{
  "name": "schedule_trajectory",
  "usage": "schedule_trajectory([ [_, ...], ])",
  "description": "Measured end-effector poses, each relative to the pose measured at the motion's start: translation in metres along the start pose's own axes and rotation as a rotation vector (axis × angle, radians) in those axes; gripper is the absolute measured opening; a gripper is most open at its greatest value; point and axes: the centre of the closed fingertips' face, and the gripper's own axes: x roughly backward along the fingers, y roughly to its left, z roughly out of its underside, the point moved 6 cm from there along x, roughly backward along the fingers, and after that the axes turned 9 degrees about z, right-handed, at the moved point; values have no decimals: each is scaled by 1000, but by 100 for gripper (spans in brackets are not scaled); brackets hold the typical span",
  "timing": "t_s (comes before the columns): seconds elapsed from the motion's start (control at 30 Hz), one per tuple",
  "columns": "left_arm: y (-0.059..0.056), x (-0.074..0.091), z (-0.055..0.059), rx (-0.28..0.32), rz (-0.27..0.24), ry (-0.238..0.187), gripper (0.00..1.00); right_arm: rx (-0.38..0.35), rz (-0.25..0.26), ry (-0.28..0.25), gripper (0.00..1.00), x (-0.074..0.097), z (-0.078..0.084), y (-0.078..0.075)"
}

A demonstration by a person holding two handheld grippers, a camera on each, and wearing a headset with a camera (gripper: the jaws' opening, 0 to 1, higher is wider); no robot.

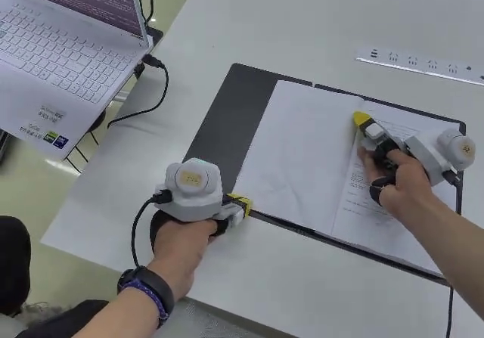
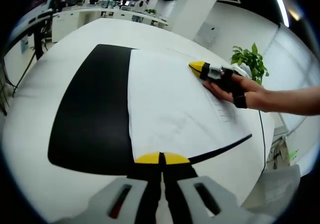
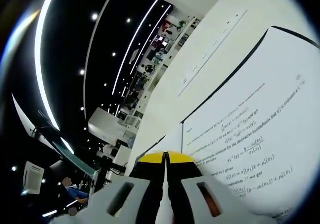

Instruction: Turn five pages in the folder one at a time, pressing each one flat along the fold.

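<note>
A black folder (image 1: 227,122) lies open on the white table. A turned page (image 1: 302,156), blank side up, rests over its left half, and a printed page (image 1: 361,198) lies to the right. My right gripper (image 1: 361,119) is shut, its yellow tips down on the fold near the page's top edge; its own view shows the right gripper (image 3: 166,157) against the printed page (image 3: 250,134). My left gripper (image 1: 240,204) is shut, tips at the folder's near edge just below the blank page. In the left gripper view, the left gripper (image 2: 162,158) meets the folder (image 2: 90,114).
An open laptop (image 1: 60,51) sits at the far left with cables (image 1: 155,88) running toward the folder. A white power strip (image 1: 420,64) lies at the back right. A potted plant (image 2: 247,58) stands beyond the table.
</note>
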Motion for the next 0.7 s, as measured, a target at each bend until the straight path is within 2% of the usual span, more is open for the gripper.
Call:
schedule_trajectory([
  [0.17,0,0,0,2,1,2,0,-1,5,-5,0,-7,-6,1],
  [0.43,1,-1,0,-2,2,2,0,9,12,3,0,-43,-25,-21],
  [0.57,1,-1,0,-3,4,4,0,-45,13,-29,0,-54,-34,-31],
  [0.7,1,0,0,4,8,-1,0,-58,16,-50,0,-63,-39,-38],
])
